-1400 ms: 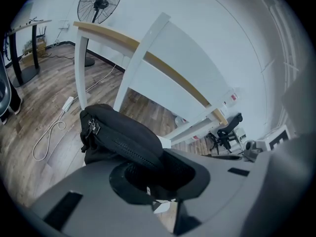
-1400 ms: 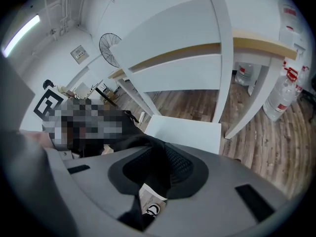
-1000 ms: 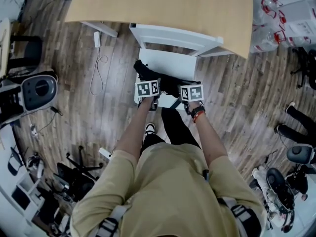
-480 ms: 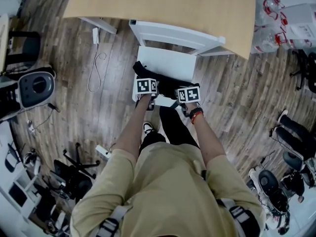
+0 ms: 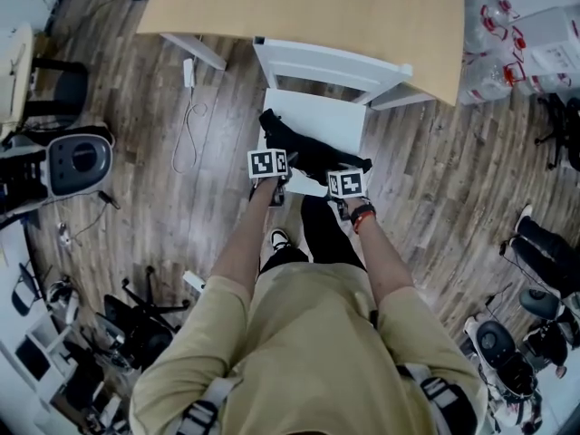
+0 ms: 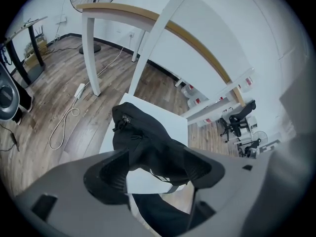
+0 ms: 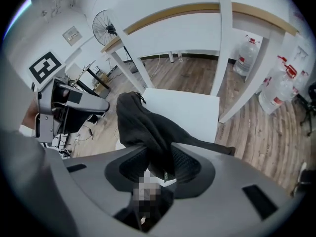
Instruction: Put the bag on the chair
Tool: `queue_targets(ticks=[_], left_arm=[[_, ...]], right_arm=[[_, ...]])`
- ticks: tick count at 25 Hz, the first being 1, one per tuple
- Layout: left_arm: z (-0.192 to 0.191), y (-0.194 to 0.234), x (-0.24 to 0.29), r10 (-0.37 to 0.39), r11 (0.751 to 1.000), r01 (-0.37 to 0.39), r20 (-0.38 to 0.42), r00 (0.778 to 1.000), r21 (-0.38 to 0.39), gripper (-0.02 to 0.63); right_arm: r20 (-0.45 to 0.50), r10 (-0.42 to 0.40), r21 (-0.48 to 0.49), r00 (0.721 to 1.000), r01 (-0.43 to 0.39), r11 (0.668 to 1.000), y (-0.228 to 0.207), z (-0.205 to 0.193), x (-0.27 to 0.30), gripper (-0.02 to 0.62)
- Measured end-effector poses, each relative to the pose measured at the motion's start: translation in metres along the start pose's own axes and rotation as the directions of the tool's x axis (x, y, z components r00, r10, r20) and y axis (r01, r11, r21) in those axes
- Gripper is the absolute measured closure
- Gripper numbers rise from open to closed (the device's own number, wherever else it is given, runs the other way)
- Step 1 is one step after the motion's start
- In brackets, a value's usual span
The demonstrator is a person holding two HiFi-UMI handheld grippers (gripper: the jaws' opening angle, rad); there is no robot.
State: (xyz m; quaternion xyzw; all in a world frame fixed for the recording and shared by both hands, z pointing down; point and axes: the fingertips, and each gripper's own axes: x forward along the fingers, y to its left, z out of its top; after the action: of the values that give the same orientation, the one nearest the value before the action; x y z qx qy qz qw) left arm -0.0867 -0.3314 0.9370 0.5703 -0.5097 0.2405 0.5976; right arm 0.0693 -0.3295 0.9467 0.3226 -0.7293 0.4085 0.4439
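A black bag [image 5: 306,149] lies slumped across the seat of the white chair [image 5: 317,111], which stands tucked under a table. My left gripper [image 5: 269,164] is at the seat's near-left edge. Its jaws are opening and stand wide, and the bag [image 6: 148,142] lies between them with neither pad pressing on it. My right gripper [image 5: 346,185] is at the near-right edge. Its jaws are opening but remain narrow, and a fold of the bag [image 7: 148,127] runs up between the pads [image 7: 185,164] and touches them.
The wooden tabletop [image 5: 308,12] overhangs the chair's back. A white cable and power strip [image 5: 188,75] lie on the floor to the left. Water bottles [image 5: 494,25] stand at the right. The person's dark-trousered leg [image 5: 322,234] is just below the seat.
The left jaws have spread wide and let go of the bag. The bag has settled lower on the seat. Both grippers stay at the seat's near edge.
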Motion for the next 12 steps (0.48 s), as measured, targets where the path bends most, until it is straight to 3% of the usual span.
queue_targets(ticks=[2,5,6,7,12], left_arm=[[-0.007,0.000,-0.013,-0.002,1.000,0.002,0.012,1.000,-0.009,0.270],[-0.019,-0.003,-0.031,-0.009,1.000,0.009,0.026,1.000,-0.009,0.270],[-0.024,-0.004,-0.037,-0.011,1.000,0.011,0.031,0.999,-0.006,0.270],[-0.030,-0.005,-0.043,-0.014,1.000,0.014,0.036,0.999,-0.002,0.270],[-0.053,-0.005,-0.073,-0.029,1.000,0.028,0.067,0.997,0.007,0.270]], right_arm=[[0.001,-0.033,0.011,0.999,0.033,0.999,0.000,-0.006,-0.005,0.432],[0.010,-0.081,0.037,0.997,0.081,0.996,-0.005,-0.014,-0.015,0.326],[0.016,-0.084,0.053,0.996,0.083,0.995,-0.006,-0.016,-0.018,0.253],[0.027,-0.080,0.077,0.996,0.077,0.994,-0.007,-0.018,-0.021,0.140],[0.161,-0.044,0.218,0.986,0.008,0.976,-0.001,-0.008,-0.052,0.133]])
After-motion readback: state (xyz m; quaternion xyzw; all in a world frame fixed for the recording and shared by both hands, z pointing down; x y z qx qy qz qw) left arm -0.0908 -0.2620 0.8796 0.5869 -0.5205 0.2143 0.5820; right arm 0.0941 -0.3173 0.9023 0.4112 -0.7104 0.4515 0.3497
